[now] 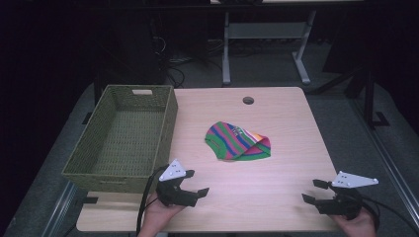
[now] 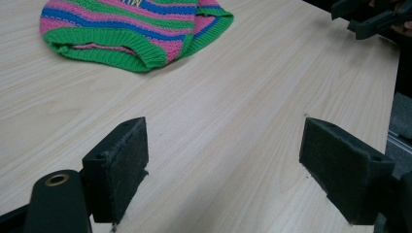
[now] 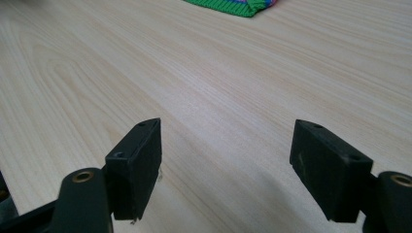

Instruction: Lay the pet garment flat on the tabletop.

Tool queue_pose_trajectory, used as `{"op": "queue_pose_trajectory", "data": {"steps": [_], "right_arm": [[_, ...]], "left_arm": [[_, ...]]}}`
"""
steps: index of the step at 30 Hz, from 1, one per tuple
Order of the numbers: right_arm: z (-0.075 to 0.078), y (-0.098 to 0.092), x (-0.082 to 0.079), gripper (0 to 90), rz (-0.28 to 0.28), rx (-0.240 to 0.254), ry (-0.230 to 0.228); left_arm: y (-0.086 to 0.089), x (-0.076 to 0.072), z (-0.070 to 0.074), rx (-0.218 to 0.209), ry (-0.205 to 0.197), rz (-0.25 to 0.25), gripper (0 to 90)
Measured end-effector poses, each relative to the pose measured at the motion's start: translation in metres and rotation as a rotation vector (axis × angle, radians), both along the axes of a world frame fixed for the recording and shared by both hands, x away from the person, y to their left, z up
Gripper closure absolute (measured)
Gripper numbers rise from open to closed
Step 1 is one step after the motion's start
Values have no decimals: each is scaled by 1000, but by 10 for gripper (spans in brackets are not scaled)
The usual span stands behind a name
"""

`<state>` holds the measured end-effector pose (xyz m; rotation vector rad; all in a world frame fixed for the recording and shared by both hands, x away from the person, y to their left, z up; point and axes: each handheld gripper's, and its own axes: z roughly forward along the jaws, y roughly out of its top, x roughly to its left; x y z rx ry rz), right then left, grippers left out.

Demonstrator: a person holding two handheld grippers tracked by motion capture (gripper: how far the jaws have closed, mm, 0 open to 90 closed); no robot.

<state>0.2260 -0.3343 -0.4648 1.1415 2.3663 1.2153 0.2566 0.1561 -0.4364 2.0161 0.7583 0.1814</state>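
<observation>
A folded knitted garment point(image 1: 238, 142) with green, pink and blue stripes lies in the middle of the wooden table point(image 1: 276, 118). It also appears at the top left of the left gripper view as the garment point(image 2: 131, 29), and a green edge of the garment point(image 3: 233, 6) shows at the top of the right gripper view. My left gripper point(image 1: 195, 183) rests near the front left of the table, jaws open and empty. My right gripper point(image 1: 315, 190) sits at the front right, open with nothing between its jaws. Both are well short of the garment.
A green woven basket point(image 1: 163, 128) stands empty on the table's left side, just behind my left gripper. A round cable hole point(image 1: 248, 100) is near the far edge. Table legs and cables stand on the floor beyond.
</observation>
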Motion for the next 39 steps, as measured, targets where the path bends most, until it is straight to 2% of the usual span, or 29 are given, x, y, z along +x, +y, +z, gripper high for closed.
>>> {"op": "queue_pose_trajectory", "data": {"steps": [8,12,15,19,23,28,39], "right_arm": [[1,3,0,262,11,3,-2],[4,4,1,251,19,10,-8],[7,10,5,238,36,8,9],[11,18,12,232,64,9,9],[19,25,18,232,89,-2,-10],[25,29,25,232,102,1,-9],[34,40,42,229,136,-24,27]], "left_arm": [[-4,0,-3,19,9,-15,178],[-4,0,-3,14,8,-17,179],[-4,0,-4,15,12,-17,178],[-2,0,-3,2,13,-11,178],[-2,2,-3,7,12,-11,178],[0,2,-3,-2,14,-3,178],[-2,2,-3,5,12,-19,178]]}}
